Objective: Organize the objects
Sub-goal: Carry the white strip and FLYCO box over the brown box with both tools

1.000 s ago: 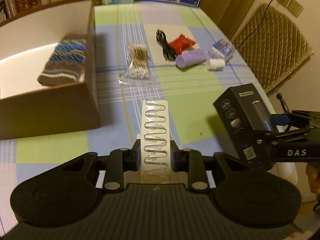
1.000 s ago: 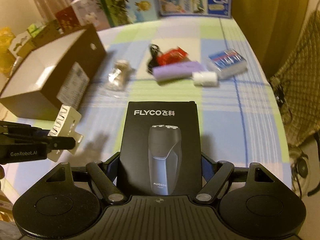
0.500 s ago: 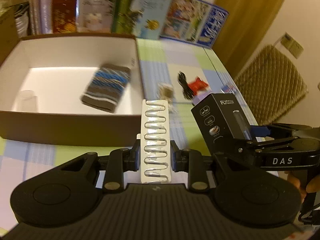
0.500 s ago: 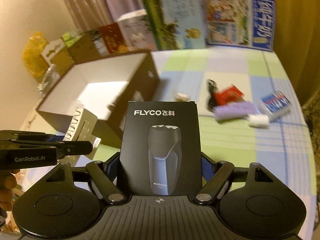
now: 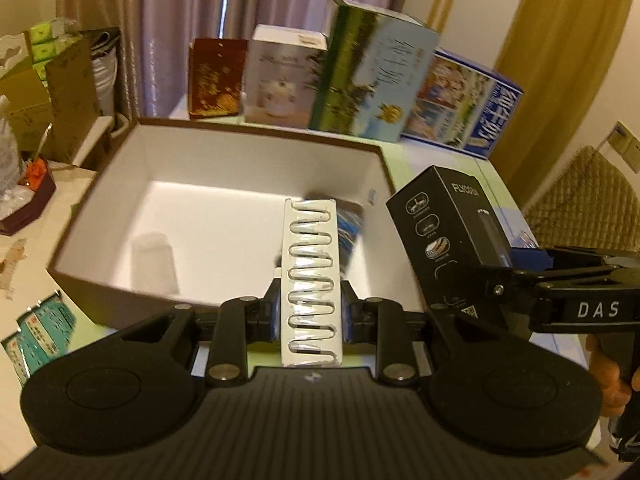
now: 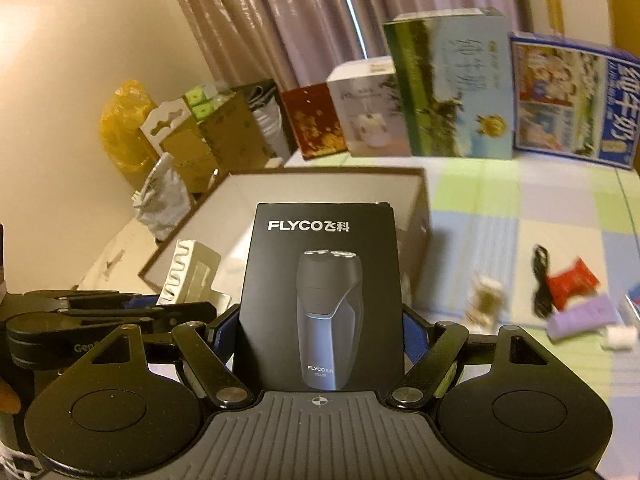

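Note:
My left gripper (image 5: 311, 312) is shut on a white card of paper clips (image 5: 311, 276) and holds it over the near wall of the open brown box (image 5: 120, 300). Inside the box lie a striped cloth roll (image 5: 350, 228), partly hidden by the card, and a clear cup (image 5: 154, 258). My right gripper (image 6: 320, 344) is shut on a black FLYCO shaver box (image 6: 322, 300), held just right of the brown box (image 6: 416, 200). The shaver box also shows in the left wrist view (image 5: 448, 240). The card also shows in the right wrist view (image 6: 188, 276).
On the checked tablecloth to the right lie a bag of cotton swabs (image 6: 486, 300), a black cable (image 6: 540, 280), a red packet (image 6: 572, 284), a purple tube (image 6: 580, 316) and a white cap (image 6: 620, 336). Tall cartons (image 5: 372, 72) stand behind the box. Teal packets (image 5: 36, 332) lie left.
Both grippers have risen and swung left with their loads, from above the tablecloth to the brown box. The card now hangs over the box's near wall.

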`<state>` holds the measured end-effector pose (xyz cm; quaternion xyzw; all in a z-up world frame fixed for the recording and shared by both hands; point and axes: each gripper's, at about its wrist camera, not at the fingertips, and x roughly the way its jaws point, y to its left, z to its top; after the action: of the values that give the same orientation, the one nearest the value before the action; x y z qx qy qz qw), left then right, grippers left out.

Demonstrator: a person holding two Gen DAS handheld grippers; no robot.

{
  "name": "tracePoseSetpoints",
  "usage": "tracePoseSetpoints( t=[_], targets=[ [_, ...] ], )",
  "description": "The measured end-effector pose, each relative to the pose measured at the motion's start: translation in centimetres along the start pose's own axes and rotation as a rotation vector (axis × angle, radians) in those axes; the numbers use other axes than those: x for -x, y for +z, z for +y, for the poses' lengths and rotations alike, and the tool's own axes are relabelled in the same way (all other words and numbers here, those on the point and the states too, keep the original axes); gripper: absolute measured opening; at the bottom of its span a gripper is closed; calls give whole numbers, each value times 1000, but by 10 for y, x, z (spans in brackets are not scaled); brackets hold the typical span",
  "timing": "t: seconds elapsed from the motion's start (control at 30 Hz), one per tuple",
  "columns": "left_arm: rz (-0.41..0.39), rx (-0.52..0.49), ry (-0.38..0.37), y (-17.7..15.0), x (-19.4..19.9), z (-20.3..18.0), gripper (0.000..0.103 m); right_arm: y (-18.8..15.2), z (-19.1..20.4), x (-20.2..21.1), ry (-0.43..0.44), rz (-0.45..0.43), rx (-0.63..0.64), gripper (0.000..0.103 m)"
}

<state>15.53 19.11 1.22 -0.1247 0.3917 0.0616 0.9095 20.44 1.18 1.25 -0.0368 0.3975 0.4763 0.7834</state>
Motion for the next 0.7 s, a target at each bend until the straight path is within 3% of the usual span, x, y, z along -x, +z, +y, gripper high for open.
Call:
tracePoseSetpoints(
  t=[0.27,0.7],
  targets=[
    [0,-2,31,28,-22,29,23,28,13,-46,-37,9,15,76],
    [67,-15,45,51,-72,63,23,42,10,-110,-192,97,-6,76]
  ],
)
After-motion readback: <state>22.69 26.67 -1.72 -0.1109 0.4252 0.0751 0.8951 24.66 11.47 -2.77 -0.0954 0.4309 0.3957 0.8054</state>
